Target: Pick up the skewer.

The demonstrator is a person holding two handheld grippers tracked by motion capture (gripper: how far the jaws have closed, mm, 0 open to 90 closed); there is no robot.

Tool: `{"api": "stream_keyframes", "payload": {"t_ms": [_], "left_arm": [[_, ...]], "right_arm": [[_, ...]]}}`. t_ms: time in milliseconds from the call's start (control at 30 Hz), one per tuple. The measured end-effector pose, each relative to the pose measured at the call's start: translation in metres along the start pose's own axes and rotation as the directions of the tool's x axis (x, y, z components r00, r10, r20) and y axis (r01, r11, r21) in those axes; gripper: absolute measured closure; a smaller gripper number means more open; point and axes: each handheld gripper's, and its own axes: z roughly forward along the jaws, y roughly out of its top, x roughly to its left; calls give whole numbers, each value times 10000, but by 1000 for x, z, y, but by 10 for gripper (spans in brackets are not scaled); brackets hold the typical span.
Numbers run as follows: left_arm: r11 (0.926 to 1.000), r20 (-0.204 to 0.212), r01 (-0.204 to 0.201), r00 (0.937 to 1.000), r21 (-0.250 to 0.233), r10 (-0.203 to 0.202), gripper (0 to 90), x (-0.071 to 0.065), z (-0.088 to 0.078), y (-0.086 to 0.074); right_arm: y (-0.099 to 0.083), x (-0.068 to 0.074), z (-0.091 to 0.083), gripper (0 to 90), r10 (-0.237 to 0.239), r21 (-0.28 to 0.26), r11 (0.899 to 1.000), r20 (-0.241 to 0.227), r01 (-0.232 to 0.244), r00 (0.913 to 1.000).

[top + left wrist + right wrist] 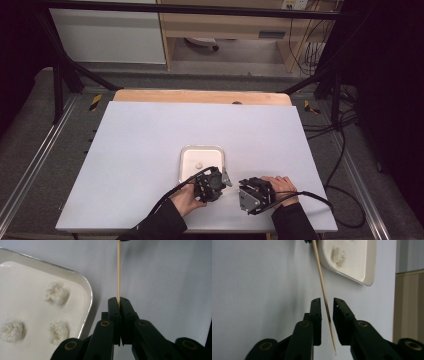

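Looking down from the high view, two hands are resting near the front edge of the white table [150,150]. The left gripper [226,178] is sitting just beside the tray [202,149], and the right gripper [242,192] is close to it on the right. From up here the stick is too thin to make out, and the tray is showing just one tiny bump.

The left gripper view is telling much more. The left gripper [119,305] is squeezing its jaws tight on the stick [118,272], which is standing straight up out of them. The top of the stick is running out of the picture next to a dark thing that is cut off there. The tray [86,297] is lying to the left of the jaws, and three fluffy white lumps [56,293] are sitting in it (they are a bit blurry, so I cannot tell what they are). The tray's left part is cut off.

In the right gripper view, the right gripper [327,304] is keeping its jaws a little apart. The stick [323,293] is passing between them with its pointed end near the bottom, and the pads are not pressing on it. The tray [368,270] is up at the top right, cut off, with one lump [338,254] in it.
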Motion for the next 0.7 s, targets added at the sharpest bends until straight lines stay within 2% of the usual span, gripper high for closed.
{"api": "stream_keyframes", "payload": {"t_ms": [100,167,200,267,367,433,467,500,533,567,633,700], "left_arm": [[9999,-83,119,9999,-52,-119,887,2,-5,-6],[9998,-165,155,9997,-115,-157,887,4,-7,-10],[9996,-116,91,9999,-255,-94,887,6,-8,-12],[9991,-114,289,9995,-320,-293,887,9,-12,-17],[9971,-245,582,9979,-486,-595,887,12,-18,-26],[9944,-216,789,9965,-697,-806,887,14,-22,-31],[9925,-234,891,9955,-839,-914,887,15,-25,-35],[9914,-203,931,9952,-922,-954,887,16,-26,-37],[9887,-187,1031,9942,-1089,-1058,886,17,-28,-41],[9874,-224,1061,9937,-1176,-1095,886,17,-30,-43],[9832,-322,1186,9917,-1391,-1242,886,19,-33,-50],[9783,-363,1330,9894,-1587,-1404,886,20,-37,-56]], "right_arm": [[-4,-4,-4,671,1135,-287,9931,-80,-1137,9935],[-7,-6,-5,618,1889,-385,9812,-105,-1892,9819],[-9,-7,-7,585,2317,-501,9714,-122,-2320,9727],[-13,-10,-9,534,3121,-710,9472,-220,-3128,9498],[-20,-13,-12,449,4200,-820,9030,-381,-4218,9067],[-24,-13,-13,397,4667,-990,8779,-425,-4685,8834],[-25,-14,-14,368,4935,-1030,8625,-464,-4955,8685],[-28,-14,-14,335,5251,-1071,8432,-453,-5268,8498],[-29,-15,-14,305,5462,-1023,8303,-462,-5479,8364],[-31,-15,-14,276,5751,-951,8111,-498,-5771,8165],[-33,-15,-13,230,6029,-849,7920,-479,-6046,7964],[-35,-15,-12,216,6280,-781,7712,-693,-6318,7751]]}}
